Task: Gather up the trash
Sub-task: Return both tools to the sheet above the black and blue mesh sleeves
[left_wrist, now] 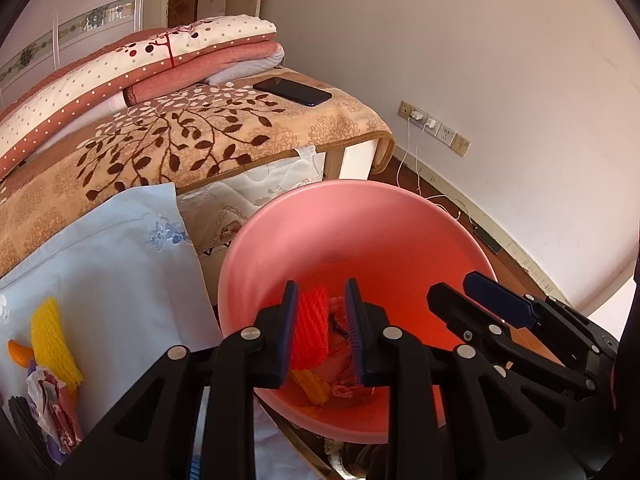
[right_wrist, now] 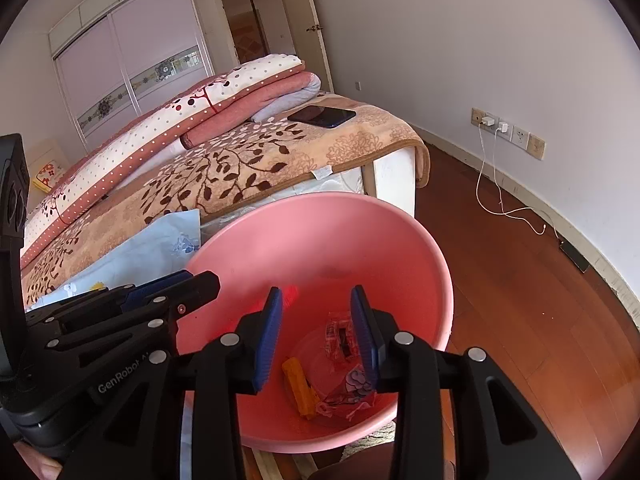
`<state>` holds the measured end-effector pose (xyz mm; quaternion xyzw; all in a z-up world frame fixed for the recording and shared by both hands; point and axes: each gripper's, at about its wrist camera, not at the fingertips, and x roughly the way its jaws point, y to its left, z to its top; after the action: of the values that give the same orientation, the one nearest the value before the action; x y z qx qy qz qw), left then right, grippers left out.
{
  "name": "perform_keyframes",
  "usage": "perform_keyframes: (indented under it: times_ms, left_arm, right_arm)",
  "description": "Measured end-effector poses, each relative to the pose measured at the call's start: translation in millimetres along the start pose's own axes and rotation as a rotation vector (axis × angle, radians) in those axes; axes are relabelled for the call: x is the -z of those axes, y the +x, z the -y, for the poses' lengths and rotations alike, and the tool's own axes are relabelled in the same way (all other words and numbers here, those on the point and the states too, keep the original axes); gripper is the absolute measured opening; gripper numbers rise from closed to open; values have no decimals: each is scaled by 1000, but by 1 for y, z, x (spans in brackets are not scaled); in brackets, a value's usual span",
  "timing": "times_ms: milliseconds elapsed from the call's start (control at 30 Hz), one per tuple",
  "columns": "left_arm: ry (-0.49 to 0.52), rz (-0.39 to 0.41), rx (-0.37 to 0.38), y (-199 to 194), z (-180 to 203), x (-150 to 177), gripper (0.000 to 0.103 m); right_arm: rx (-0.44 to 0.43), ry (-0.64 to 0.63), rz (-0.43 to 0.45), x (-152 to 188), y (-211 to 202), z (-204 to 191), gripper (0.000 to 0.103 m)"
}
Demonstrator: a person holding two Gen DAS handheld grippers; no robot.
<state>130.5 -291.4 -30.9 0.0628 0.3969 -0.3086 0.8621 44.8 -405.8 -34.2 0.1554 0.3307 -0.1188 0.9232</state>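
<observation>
One bed [left_wrist: 200, 136] lies beyond both pairs of fingers, under one leaf-patterned blanket [right_wrist: 256, 168], with one stack of folded quilts [left_wrist: 168, 56] and one dark phone [left_wrist: 292, 90] near its far corner. One pale blue cloth [left_wrist: 112, 264] covers the bed edge to the left of the left fingers. One pink basin [left_wrist: 360, 232] sits directly under and ahead of both grippers, beside the bed edge; its rim curves round the fingertips on every side, and its far half is bare.

The left gripper [left_wrist: 320, 320] hangs over the basin with its jaws partly apart. One red foam net [left_wrist: 310, 324] is between them, against the left finger [left_wrist: 290, 320] and clear of the right one, so no grip shows. The right gripper [right_wrist: 318, 328] also stands partly open over the basin with nothing between its fingers [right_wrist: 270, 332].

In the basin bottom, below the fingers, lie one yellow piece [right_wrist: 298, 384], one clear wrapper [right_wrist: 338, 338] and one printed wrapper [right_wrist: 354, 390]. On the cloth, far left of the left fingers, remain one yellow foam net [left_wrist: 50, 340], one orange scrap [left_wrist: 20, 352] and a crumpled wrapper bunch [left_wrist: 52, 408]. Bare wood floor [right_wrist: 520, 320] opens to the right of the basin up to the wall, crossed by two white cables [right_wrist: 492, 184].
</observation>
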Motion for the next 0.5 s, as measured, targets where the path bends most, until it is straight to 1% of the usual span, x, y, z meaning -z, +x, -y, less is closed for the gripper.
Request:
perform_keyframes:
  times_ms: [67, 333, 433, 500]
  left_arm:
    - [-13, 0, 3, -2, -2, 0, 28]
    - [-36, 13, -5, -19, -12, 2, 29]
    - [-48, 21, -17, -30, -20, 6, 29]
    - [-55, 30, -29, -39, -26, 9, 29]
  right_arm:
    - [-2, -3, 0, 0, -1, -1, 36]
    - [-36, -30, 7, 4, -10, -15, 38]
    - [-63, -40, 9, 5, -16, -23, 39]
    - [-83, -49, 9, 7, -20, -29, 41]
